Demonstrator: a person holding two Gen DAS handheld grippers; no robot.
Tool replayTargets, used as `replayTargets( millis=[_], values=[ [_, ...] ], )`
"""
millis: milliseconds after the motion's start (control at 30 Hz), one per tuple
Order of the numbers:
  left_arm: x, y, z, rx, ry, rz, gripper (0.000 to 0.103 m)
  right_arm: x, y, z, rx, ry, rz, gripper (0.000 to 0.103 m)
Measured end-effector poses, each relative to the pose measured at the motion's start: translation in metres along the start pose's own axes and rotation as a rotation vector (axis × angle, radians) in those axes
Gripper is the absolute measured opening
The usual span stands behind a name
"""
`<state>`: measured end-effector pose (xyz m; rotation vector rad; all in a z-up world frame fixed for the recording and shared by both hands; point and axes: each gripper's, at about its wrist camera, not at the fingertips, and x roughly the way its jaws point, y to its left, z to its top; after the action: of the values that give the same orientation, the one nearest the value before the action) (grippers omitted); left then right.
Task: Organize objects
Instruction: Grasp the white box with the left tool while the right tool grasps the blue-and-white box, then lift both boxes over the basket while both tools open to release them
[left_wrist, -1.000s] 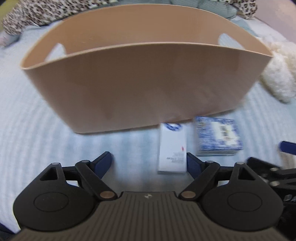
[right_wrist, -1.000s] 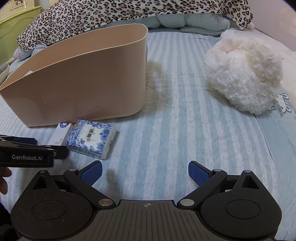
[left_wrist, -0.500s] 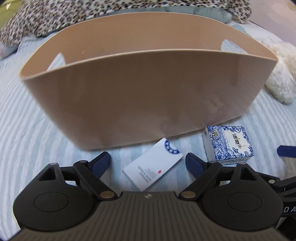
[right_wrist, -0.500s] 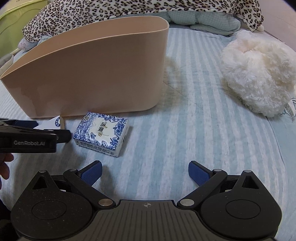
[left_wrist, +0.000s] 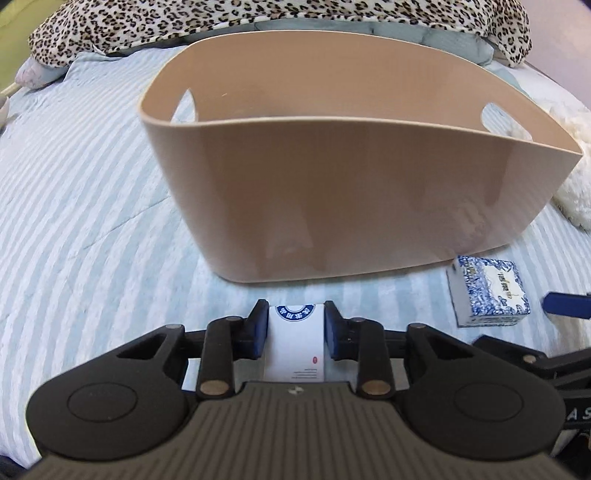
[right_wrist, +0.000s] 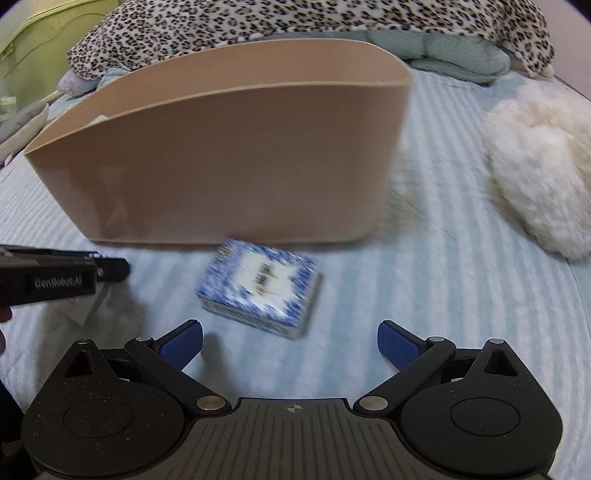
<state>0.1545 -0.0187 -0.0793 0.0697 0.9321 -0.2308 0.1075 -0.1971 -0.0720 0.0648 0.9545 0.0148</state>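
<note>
White box (left_wrist: 295, 341) clamped in left tool (left_wrist: 295, 325); blurred blue-patterned pack (right_wrist: 258, 286), apparently ahead of open right tool (right_wrist: 290, 341).

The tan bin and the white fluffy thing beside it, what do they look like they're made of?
Tan bin: probably smooth moulded plastic, given its thin curved walls, cut-out handles and soft sheen. White fluffy thing: plush or faux fur, by its long shaggy pile.
</note>
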Motion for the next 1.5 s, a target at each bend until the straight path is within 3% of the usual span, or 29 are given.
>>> replayTargets(
  millis=[67, 267, 367, 433, 533, 800, 1067, 1267, 1500],
  values=[
    [0.003, 0.004, -0.002, -0.013, 0.003, -0.011, 0.045, 0.004, 0.007, 0.004, -0.012, -0.006, -0.004, 0.103],
    [0.0, 0.014, -0.006, 0.001, 0.017, -0.027, 0.044, 0.019, 0.023, 0.011, -0.039, -0.022, -0.035, 0.101],
    [0.004, 0.017, -0.005, 0.012, 0.021, -0.023, 0.033, 0.023, 0.024, 0.011, -0.027, -0.044, -0.039, 0.087],
    [0.001, 0.017, -0.007, 0.002, 0.021, -0.026, 0.033, 0.023, 0.022, 0.011, -0.023, -0.054, -0.033, 0.069],
    [-0.005, 0.018, -0.006, -0.012, 0.022, -0.024, 0.032, 0.018, 0.021, 0.008, -0.026, -0.067, -0.025, 0.063],
    [-0.045, 0.018, -0.007, -0.002, -0.037, -0.04, 0.032, -0.015, 0.015, -0.001, -0.028, -0.114, -0.02, 0.062],
    [-0.091, 0.015, 0.003, 0.001, -0.135, -0.049, 0.032, -0.078, 0.007, 0.01, -0.029, -0.28, -0.035, 0.062],
    [-0.114, 0.015, 0.034, -0.014, -0.229, -0.043, 0.032, -0.112, 0.0, 0.036, -0.023, -0.403, -0.016, 0.062],
    [-0.113, 0.014, 0.078, -0.024, -0.304, -0.015, 0.032, -0.119, 0.002, 0.074, -0.05, -0.496, -0.022, 0.062]
  ],
)
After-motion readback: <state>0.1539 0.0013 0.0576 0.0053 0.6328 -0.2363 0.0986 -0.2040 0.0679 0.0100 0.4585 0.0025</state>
